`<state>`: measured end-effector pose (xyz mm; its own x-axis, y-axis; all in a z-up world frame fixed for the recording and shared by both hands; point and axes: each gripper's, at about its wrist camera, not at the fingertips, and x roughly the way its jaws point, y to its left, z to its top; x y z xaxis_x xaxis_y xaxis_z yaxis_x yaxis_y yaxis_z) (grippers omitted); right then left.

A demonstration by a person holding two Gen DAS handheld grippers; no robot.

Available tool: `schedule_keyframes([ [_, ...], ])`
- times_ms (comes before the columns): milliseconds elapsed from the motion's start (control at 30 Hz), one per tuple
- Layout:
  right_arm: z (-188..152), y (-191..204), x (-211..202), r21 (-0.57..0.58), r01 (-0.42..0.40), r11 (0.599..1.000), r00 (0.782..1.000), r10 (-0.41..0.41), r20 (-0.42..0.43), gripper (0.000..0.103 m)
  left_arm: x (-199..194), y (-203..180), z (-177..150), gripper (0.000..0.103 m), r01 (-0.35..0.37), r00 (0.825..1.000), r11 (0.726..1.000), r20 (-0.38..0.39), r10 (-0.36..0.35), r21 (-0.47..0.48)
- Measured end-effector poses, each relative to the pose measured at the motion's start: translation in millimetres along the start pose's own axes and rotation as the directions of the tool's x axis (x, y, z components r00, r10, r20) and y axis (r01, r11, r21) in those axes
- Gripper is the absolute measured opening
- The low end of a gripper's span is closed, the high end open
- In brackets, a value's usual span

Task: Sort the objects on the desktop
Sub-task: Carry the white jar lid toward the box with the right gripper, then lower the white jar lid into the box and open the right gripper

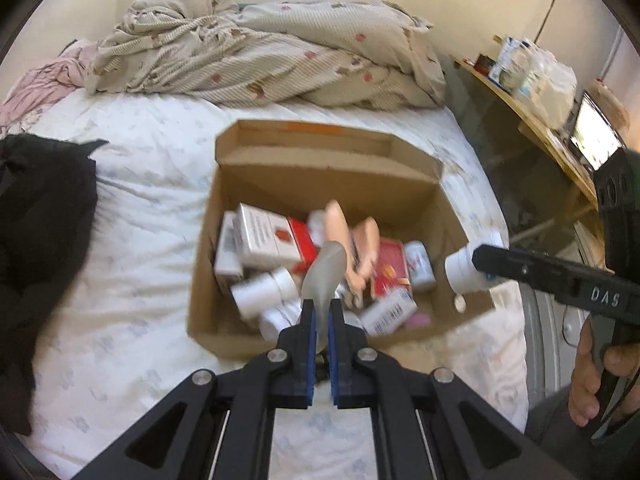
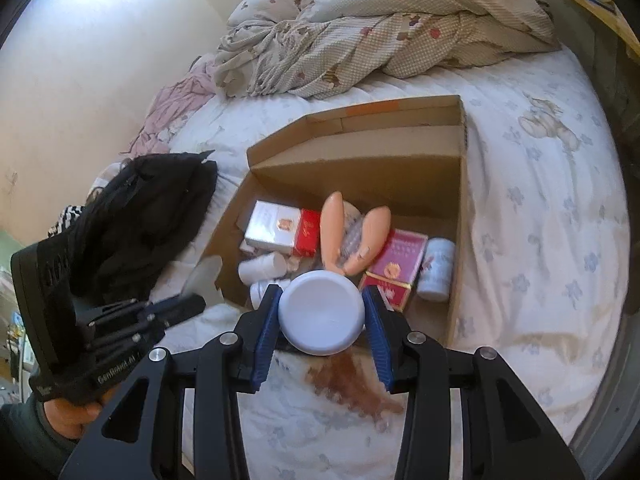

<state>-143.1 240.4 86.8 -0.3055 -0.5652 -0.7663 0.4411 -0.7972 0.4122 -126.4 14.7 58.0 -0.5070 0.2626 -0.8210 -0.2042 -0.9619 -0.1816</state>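
My left hand-held gripper (image 1: 320, 312) is clamped tight on a grey spoon-like piece (image 1: 323, 276), over the cardboard box (image 1: 320, 168) on the bed (image 1: 140, 240). My right hand-held gripper (image 2: 322, 312), part open, grips a white jar (image 2: 322, 312) at the box's 6 o'clock edge.

Readable text is sparse. "DAS" in pale raised letters sits on the black body of the right tool (image 1: 476, 258), at the right of the left wrist view. "GenRobot.AI", small and partly blurred, runs along the lower edge of the left tool (image 2: 200, 300), at the left of the right wrist view. Barcodes show on a white carton (image 1: 390, 312) and another white carton (image 1: 228, 248) in the cardboard box (image 1: 320, 168); digits illegible. Print on the red-and-white packs (image 1: 276, 240) is too blurred.
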Motion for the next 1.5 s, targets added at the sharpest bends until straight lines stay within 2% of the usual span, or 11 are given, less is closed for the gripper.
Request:
schedule_keyframes([
  [233,34,-14,25,0.017,-0.039,0.999,0.999,0.039,-0.003,0.045,30,7,39,0.005,0.025,1.000,0.999,-0.013,-0.026,-0.026],
  [400,49,-38,51,0.102,-0.030,0.994,0.999,0.033,-0.028,0.045,61,-4,54,0.005,0.029,0.999,1.000,-0.042,-0.029,-0.007],
  [633,56,-41,89,0.057,0.094,0.994,0.989,-0.087,-0.121,0.045,114,-17,61,0.007,-0.070,0.992,0.994,-0.100,0.078,0.079],
  [867,52,-40,103,0.021,0.132,0.991,0.976,-0.126,-0.180,0.045,139,-11,64,0.010,-0.135,0.981,0.988,-0.132,0.144,0.071],
  [933,52,-41,105,0.009,0.153,0.988,0.972,-0.149,-0.180,0.045,139,-9,65,0.019,-0.151,0.979,0.987,-0.132,0.158,0.057],
  [967,52,-40,106,-0.006,0.170,0.985,0.969,-0.168,-0.178,0.045,137,-8,66,0.033,-0.156,0.978,0.987,-0.134,0.161,0.049],
  [1000,52,-38,107,-0.017,0.181,0.983,0.968,-0.181,-0.174,0.046,135,-8,65,0.056,-0.152,0.979,0.987,-0.134,0.157,0.041],
  [1067,52,-38,107,-0.024,0.198,0.980,0.966,-0.199,-0.168,0.051,126,-8,64,0.075,-0.148,0.981,0.989,-0.120,0.150,0.026],
  [1100,52,-38,106,-0.026,0.209,0.978,0.964,-0.211,-0.163,0.064,120,-7,63,0.077,-0.163,0.981,0.986,-0.103,0.165,0.022],
  [1167,54,-37,99,-0.025,0.232,0.972,0.964,-0.233,-0.126,0.076,109,-5,61,0.080,-0.160,0.983,0.987,-0.091,0.161,0.013],
  [1500,49,-31,71,-0.011,0.191,0.982,0.980,-0.191,-0.060,0.078,58,-3,35,0.080,-0.154,0.986,0.988,-0.055,0.155,0.027],
])
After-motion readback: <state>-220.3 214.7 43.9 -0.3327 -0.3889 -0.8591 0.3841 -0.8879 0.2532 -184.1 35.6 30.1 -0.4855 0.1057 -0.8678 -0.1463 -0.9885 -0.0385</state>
